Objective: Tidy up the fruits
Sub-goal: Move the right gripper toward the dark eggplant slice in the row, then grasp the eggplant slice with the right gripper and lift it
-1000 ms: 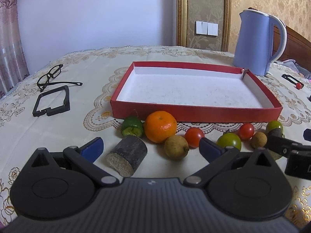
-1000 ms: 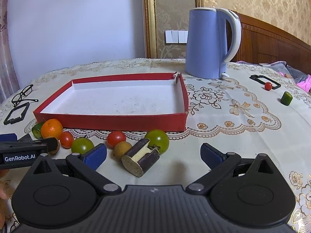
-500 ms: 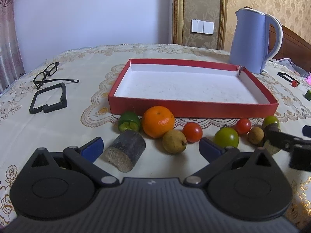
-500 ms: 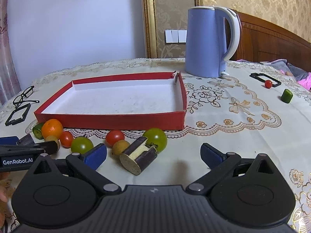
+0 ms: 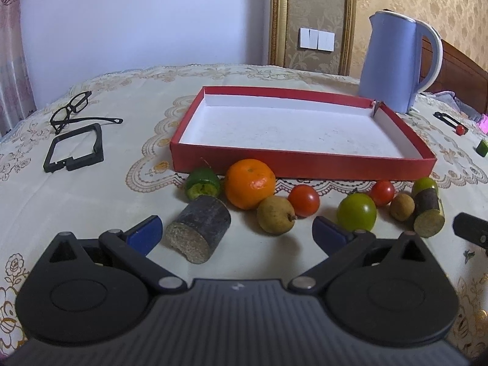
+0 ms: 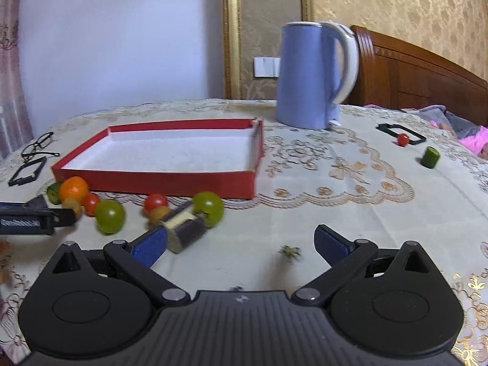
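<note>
A row of fruit lies on the tablecloth in front of an empty red tray (image 5: 302, 169) (image 6: 158, 180): an orange (image 5: 250, 183), red tomatoes (image 5: 304, 200), green tomatoes (image 5: 356, 212) (image 6: 209, 206), brown longans (image 5: 275, 218) and a green cucumber piece (image 5: 202, 183). A dark sugarcane piece (image 5: 198, 228) lies between my left gripper's (image 5: 236, 228) open fingers. A second cane piece (image 6: 186, 228) lies beside the left finger of my open, empty right gripper (image 6: 241, 242).
A blue kettle (image 6: 317, 76) stands behind the tray. Black glasses (image 5: 76, 111) and a black frame (image 5: 74, 148) lie left. A black frame with a small tomato (image 6: 402, 138) and a cucumber piece (image 6: 430, 157) lie far right. A green stem (image 6: 289, 253) lies near my right gripper.
The right gripper has pulled back to the right, away from the fruit row. The left gripper has risen slightly and stays over the dark cane piece.
</note>
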Motion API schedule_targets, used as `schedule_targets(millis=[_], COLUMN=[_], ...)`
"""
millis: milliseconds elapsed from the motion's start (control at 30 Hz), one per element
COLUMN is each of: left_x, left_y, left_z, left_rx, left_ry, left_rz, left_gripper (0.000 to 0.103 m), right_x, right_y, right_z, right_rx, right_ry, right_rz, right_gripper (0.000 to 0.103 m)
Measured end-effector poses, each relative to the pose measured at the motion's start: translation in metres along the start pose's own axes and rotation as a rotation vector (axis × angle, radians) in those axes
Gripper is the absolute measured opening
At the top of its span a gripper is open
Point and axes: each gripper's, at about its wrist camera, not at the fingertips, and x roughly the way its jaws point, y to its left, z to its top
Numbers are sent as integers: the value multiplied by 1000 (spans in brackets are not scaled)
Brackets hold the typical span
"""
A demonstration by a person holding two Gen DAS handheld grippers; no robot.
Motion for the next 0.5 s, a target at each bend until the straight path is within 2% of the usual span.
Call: schedule_targets(millis=[133, 233, 300, 333, 400, 500], left_x=[1, 1, 3, 3, 4, 6], left_y=[0, 2, 4, 4, 6, 7], left_z=[0, -1, -1, -1, -2, -2], left_rx=[-5, -8, -10, -12, -17, -23], left_ry=[6, 10, 13, 13, 14, 16], left_rz=[-2, -3, -3, -3, -4, -7], left_gripper=[103, 103, 103, 103, 103, 103], right_x=[3, 9, 15, 18, 24, 31], right_y=[15, 25, 30, 32, 34, 35], right_z=[3, 7, 8, 9, 9, 8], right_rx=[-39, -55, -71, -78, -94, -97], right_ry=[-6, 1, 17, 27, 44, 73], right_rz=[26, 45, 56, 62, 77, 108], right_gripper=[103, 97, 86, 83, 68, 56])
